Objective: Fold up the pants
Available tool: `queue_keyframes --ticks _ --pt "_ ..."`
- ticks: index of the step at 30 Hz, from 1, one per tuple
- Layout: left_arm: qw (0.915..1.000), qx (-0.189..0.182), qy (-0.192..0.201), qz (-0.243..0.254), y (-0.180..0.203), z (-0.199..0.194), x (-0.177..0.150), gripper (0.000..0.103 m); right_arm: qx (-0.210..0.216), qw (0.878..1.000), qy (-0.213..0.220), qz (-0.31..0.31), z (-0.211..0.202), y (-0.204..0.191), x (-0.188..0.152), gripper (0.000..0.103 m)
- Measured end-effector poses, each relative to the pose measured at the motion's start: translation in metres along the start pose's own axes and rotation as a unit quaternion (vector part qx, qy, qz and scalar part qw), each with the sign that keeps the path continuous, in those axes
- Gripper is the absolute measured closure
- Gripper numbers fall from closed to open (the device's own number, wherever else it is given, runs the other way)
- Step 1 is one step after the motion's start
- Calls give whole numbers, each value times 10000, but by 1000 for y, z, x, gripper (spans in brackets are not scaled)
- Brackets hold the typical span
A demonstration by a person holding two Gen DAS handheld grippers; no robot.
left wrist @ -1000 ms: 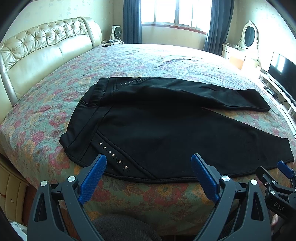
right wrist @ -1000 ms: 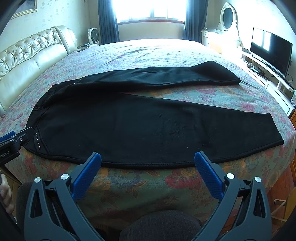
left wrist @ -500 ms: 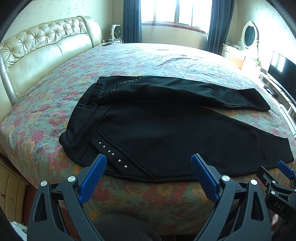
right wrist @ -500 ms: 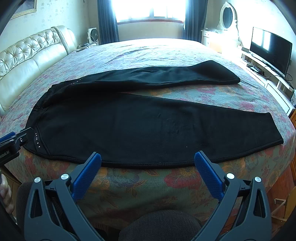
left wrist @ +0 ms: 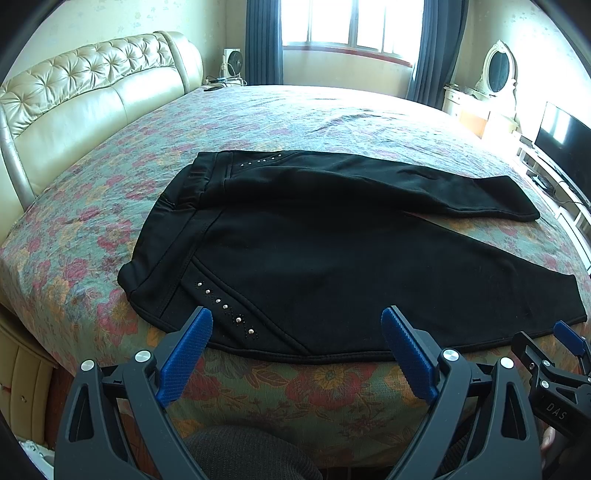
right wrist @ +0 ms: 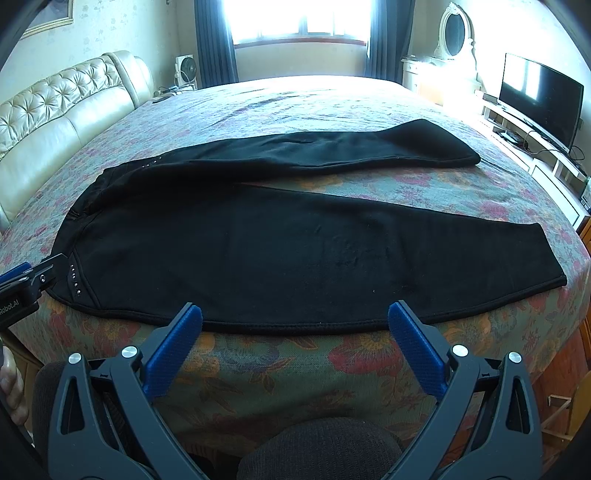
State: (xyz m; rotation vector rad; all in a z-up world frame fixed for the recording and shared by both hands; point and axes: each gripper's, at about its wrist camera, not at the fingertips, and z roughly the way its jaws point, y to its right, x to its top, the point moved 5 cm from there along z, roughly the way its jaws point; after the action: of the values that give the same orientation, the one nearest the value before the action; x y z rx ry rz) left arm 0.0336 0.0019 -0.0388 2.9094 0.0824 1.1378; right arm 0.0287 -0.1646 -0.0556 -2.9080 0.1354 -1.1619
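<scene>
So on the far left there's a cream tufted headboard [left wrist: 85, 96], cut off by the fisheye edge, and then the bed with its floral bedspread [left wrist: 332, 118] filling most of both views. The black pants [left wrist: 332, 251] lie spread flat on it near the front edge, waistband toward the headboard side, legs running off to the right in a V with a strip of bedspread showing between them. There's a row of little studs [left wrist: 225, 306] by the near hip; a second row sits further back, but it's too small to make out much. The left gripper [left wrist: 295, 332] sits at the bed's front edge with its blue pads [left wrist: 186, 350] spread wide, nothing between them, just short of the pants' near seam by the hip. The right gripper [right wrist: 295, 328] is the same deal, jaws wide apart and empty, in front of the near leg's middle. The far leg's cuff is only partly readable in the glare. Over on the right there's an oval vanity mirror [right wrist: 454, 33] and a TV [right wrist: 539, 99], with the window behind badly blown out.
</scene>
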Motion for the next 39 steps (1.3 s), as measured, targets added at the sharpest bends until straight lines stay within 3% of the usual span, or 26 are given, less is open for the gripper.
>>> queue_keyframes --ticks 14,30,33,37,39 --pt "9997 -47 256 35 2 -4 3 11 16 10000 -19 13 2 0 -2 2" --pt "9996 -135 235 -43 0 3 3 11 81 9999 -98 78 13 1 -3 2" --pt "9989 -419 161 -115 0 8 3 11 94 9999 -105 79 14 0 -3 2" --pt "9914 -1301 -101 -100 -3 17 7 11 132 9998 -110 64 16 -1 0 2" --pt "9892 -1441 -236 -161 -14 26 16 11 148 9998 -115 31 17 -2 2 2"
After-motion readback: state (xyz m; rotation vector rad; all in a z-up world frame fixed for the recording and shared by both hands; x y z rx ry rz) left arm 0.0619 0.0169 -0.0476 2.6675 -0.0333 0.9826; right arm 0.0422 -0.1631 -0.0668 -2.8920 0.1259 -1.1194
